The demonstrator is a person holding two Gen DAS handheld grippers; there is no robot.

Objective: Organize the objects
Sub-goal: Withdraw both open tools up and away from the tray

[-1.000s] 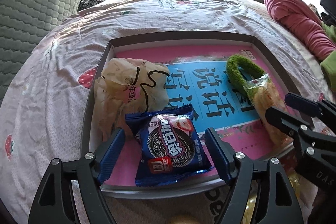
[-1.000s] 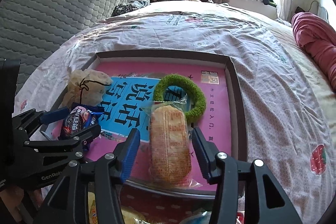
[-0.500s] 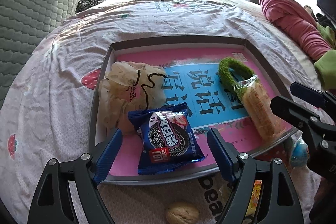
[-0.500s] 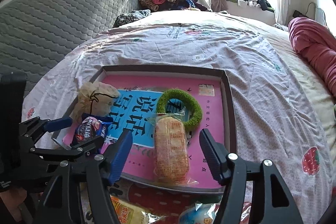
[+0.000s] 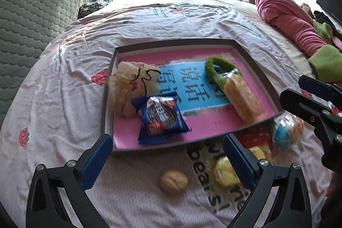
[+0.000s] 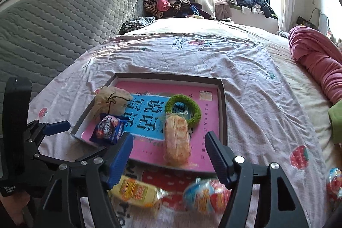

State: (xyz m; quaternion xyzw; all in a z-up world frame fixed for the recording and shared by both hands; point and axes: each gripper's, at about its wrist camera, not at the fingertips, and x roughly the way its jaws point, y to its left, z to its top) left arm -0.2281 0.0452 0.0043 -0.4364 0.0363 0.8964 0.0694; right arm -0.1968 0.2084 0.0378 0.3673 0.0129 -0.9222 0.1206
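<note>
The shallow grey cardboard tray (image 5: 106,97) has a matt rim and a smooth pink-and-blue printed paper floor. The blue cookie packet (image 5: 160,118) is glossy plastic film, as is the clear wrapper on the long cracker pack (image 6: 177,140). The green ring (image 6: 193,109) looks fuzzy, like terry cloth. The pink strawberry-print bedsheet (image 5: 64,112) is soft, wrinkled cotton-like cloth.

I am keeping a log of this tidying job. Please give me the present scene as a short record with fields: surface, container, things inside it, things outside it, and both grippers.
surface: bed sheet
container: shallow box
inside: drawstring pouch, blue cookie pack, green ring, cracker pack
outside, near edge: walnut, yellow snack pack, round wrapped snack
left gripper: open, empty
right gripper: open, empty
</note>
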